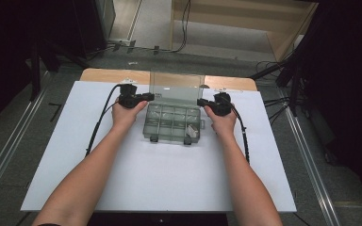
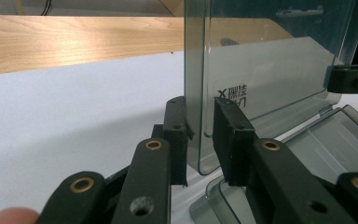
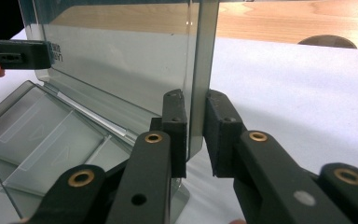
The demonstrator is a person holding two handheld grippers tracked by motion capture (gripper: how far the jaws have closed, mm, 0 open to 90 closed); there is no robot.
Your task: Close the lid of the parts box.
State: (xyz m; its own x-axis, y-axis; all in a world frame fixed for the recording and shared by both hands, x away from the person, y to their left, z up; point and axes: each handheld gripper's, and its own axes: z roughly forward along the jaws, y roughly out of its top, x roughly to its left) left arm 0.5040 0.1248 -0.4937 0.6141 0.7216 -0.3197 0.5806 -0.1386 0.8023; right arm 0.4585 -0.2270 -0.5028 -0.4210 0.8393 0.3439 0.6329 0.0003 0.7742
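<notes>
Forearms reach in from the near edge of the white table [image 1: 160, 179], both aimed at the clear compartment box [image 1: 173, 123] that sits towards the far middle; everything below is placed by that box. At its left, the left gripper [image 1: 147, 96] has its jaws straddling the left edge of the lid [image 1: 176, 86], one pad either side with a sliver of gap visible in the left gripper view [image 2: 199, 135], so it looks close to pinching but not fully pressed; the lid stands upright behind the tray, whose dividers lie exposed. At the box's right, the right gripper [image 1: 200, 101] brackets the lid's right edge the same way [image 3: 196, 133], nearly closed on it. Judging by this, opening seems done; whether the lid goes further back or comes down again, I cannot tell.
</notes>
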